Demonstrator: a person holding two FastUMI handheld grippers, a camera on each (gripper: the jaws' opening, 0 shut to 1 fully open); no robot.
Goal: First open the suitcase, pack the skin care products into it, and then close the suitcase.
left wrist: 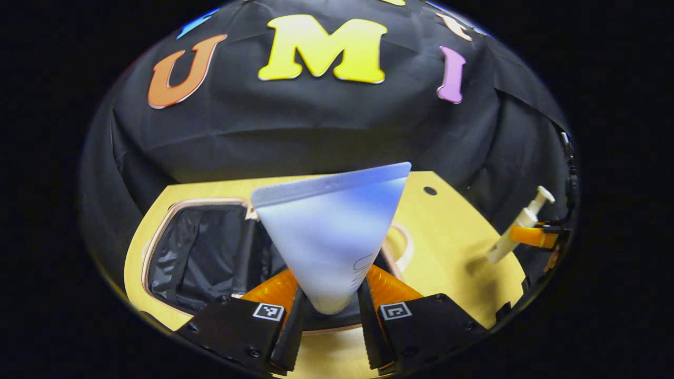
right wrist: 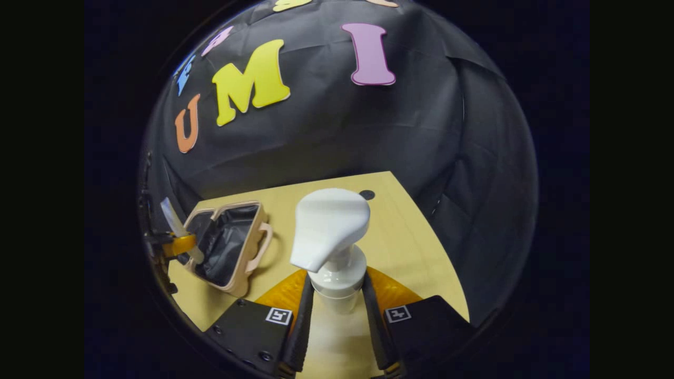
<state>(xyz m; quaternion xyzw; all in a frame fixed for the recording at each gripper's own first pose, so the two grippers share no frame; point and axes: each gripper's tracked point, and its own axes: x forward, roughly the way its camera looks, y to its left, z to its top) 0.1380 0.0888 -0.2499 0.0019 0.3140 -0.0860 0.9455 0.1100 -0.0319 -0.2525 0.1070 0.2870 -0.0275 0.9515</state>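
In the left gripper view, the left hand-held gripper is clamped on a pale blue tube, crimped end up, held above the open suitcase on the yellow surface. At far right, a white pump bottle is seen.

In the right gripper view, the right hand-held gripper grips the pump bottle at its neck, upright over the surface. The suitcase lies open at left, the tube over it.
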